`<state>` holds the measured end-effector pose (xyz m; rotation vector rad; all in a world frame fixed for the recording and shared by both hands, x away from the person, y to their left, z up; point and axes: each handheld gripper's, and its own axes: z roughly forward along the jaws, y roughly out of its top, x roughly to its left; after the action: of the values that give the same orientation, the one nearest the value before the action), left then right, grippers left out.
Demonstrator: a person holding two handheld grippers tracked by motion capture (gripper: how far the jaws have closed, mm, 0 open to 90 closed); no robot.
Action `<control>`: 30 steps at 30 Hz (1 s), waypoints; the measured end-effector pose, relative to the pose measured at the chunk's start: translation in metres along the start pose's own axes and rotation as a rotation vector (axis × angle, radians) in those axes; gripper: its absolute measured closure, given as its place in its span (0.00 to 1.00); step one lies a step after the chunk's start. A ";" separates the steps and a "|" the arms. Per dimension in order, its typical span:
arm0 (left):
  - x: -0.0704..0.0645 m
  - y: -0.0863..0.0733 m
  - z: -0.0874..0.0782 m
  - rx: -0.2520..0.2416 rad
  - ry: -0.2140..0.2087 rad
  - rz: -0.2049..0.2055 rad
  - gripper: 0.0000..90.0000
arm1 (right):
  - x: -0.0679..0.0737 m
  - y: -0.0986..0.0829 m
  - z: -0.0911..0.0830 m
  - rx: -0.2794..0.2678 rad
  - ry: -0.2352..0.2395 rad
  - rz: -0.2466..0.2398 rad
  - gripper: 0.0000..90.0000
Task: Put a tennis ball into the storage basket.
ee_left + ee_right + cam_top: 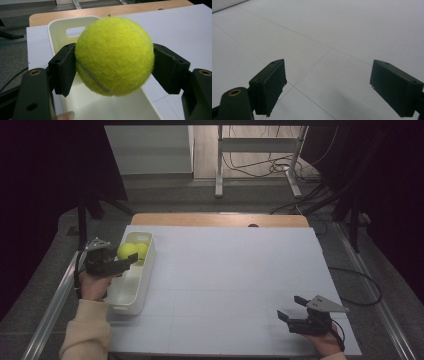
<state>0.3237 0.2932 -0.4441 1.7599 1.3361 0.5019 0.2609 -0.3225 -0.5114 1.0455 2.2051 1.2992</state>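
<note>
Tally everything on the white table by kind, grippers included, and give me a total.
Tennis balls: 2, one clamped in the left gripper as the held tennis ball, the other tennis ball in the bin.
White bin: 1.
Grippers: 2, counting the right gripper.
Total: 5.

Fuzzy felt tennis ball [114, 56], smooth glossy plastic bin [58, 27], matt white tabletop [235, 270]
</note>
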 end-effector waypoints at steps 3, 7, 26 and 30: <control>-0.001 0.000 0.002 0.012 0.005 0.001 0.30 | 0.000 0.000 0.000 0.001 0.001 0.001 0.15; -0.001 0.000 0.006 0.042 0.024 0.013 0.30 | 0.000 0.000 0.000 0.002 0.001 0.000 0.15; -0.003 -0.001 0.016 0.146 0.055 0.042 0.29 | 0.000 0.000 0.000 0.000 0.001 0.000 0.15; -0.003 0.000 0.015 0.151 0.056 0.042 0.29 | 0.000 0.000 0.000 0.001 0.000 -0.001 0.15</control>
<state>0.3340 0.2849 -0.4526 1.9125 1.4100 0.4879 0.2609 -0.3221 -0.5112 1.0450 2.2061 1.2979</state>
